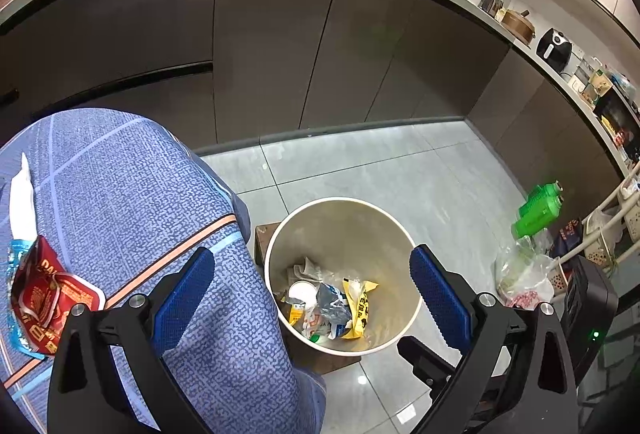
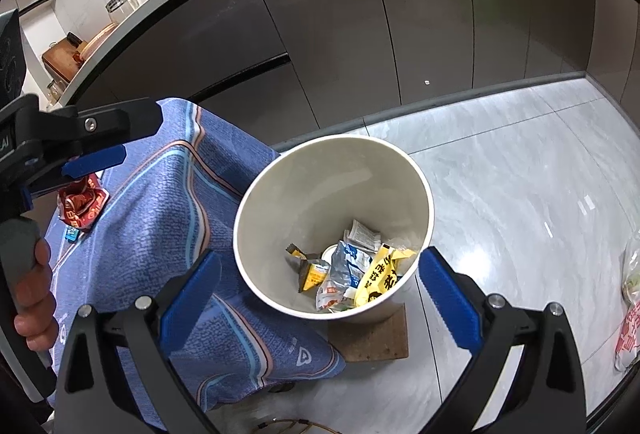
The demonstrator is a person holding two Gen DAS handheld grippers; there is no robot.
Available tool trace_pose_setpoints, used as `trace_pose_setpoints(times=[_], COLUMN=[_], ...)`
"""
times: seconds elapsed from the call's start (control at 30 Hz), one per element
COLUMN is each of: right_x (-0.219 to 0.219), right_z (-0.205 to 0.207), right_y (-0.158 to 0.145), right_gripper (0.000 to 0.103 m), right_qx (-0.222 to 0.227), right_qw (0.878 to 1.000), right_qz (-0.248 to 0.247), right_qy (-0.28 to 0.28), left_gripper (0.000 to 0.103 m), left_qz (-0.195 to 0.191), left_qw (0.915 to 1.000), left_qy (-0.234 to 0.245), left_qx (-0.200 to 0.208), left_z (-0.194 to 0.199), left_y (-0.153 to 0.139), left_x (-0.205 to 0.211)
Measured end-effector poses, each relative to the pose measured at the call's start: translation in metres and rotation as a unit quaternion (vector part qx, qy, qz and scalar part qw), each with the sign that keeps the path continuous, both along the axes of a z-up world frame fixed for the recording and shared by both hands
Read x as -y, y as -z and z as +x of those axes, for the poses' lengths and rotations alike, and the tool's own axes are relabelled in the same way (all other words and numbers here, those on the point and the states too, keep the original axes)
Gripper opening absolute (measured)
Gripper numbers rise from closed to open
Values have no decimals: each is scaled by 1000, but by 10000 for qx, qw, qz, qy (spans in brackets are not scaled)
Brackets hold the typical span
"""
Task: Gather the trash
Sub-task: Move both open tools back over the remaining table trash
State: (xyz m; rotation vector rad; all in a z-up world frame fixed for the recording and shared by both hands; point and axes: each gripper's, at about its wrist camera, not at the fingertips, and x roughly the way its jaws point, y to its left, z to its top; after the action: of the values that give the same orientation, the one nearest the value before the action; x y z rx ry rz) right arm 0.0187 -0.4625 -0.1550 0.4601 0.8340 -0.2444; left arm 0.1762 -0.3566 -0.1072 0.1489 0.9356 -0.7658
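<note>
1. Trash still on the table: a crumpled red wrapper point(image 1: 50, 294) lies at the lower left of the left wrist view on the blue patterned cloth point(image 1: 132, 194), beside a white tissue point(image 1: 22, 194) and a piece of blue packaging point(image 1: 14, 254).
2. Left gripper point(image 1: 316, 298): jaws spread wide and empty, framing the table edge and the bin in the lower centre of the frame. In the right wrist view it enters from the left edge, above the red wrapper, with a hand point(image 2: 34, 298) on its grip.
3. Bin point(image 1: 272, 234): a round cream container with a white rim, centre of both views, standing on a brown board point(image 2: 372, 338) just beside the draped table. Discarded packets lie at its bottom, among them a yellow wrapper point(image 1: 360, 306) and a silvery pouch point(image 2: 344, 266).
4. Right gripper point(image 2: 320, 294): jaws spread wide, nothing between the pads, lower centre of the right wrist view over the bin's near rim.
5. Green bottle point(image 1: 538, 210) and a clear plastic bag point(image 1: 520, 274) lie on the grey tiled floor at the right of the left wrist view.
</note>
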Motion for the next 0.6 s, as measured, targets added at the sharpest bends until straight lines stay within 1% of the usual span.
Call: trace_pose_setpoints(times=[0.3,0.47,0.6], right_x=[-16,-29,-46], right_z=[-6,-8,-7], right_y=[-25,-44,-64], right_gripper=[99,99,99], right_qx=[184,364,528], right_qw=[9997,9989,9971], right_qz=[-139,-189,-308], right_qy=[-104,-227,-459], left_gripper=[94,94,94], left_qz=[-158,-179,-164], left_qw=[9998,9990,9978], left_qy=[-106,-361,-599], left_qx=[106,183,214], left_z=[-13,-22,-28], left_y=[-29,-47,-57], left_x=[-26,-54,-81])
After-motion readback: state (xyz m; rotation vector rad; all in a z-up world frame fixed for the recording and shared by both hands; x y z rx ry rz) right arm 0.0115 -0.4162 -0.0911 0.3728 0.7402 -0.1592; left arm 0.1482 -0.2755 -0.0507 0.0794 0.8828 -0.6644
